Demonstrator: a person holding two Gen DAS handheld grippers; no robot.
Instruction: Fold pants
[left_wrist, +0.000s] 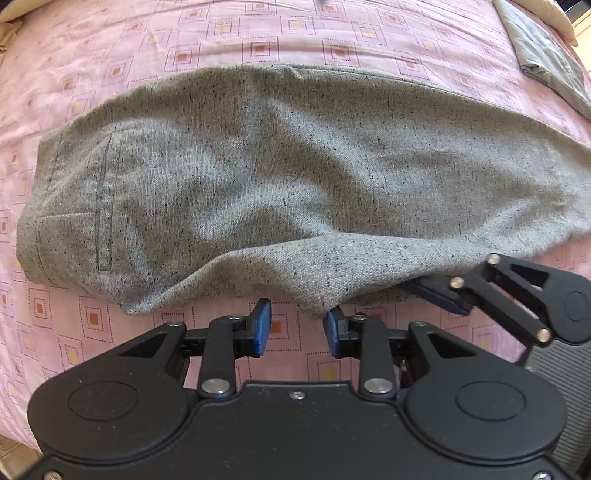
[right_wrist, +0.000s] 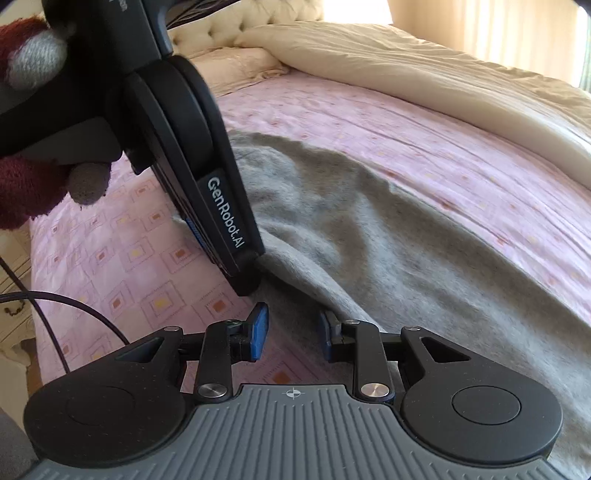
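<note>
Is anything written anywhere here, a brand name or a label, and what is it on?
"GenRobot.AI": white letters down the side of the left gripper, seen from the right wrist camera.
At the top of that gripper's handle, a cut-off scrap of lettering, too little to read.
No writing shows on the grey pants or the pink bedsheet.

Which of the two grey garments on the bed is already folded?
The small plain grey folded cloth at the bed's far right corner; the speckled grey pants still lie spread across the pink patterned sheet.

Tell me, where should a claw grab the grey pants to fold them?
Probably the near edge of the grey pants, coming from the side nearest the claws. That edge lifts off the pink sheet in a little peak, so a pad could slip under. The left claw waits open right there.
</note>
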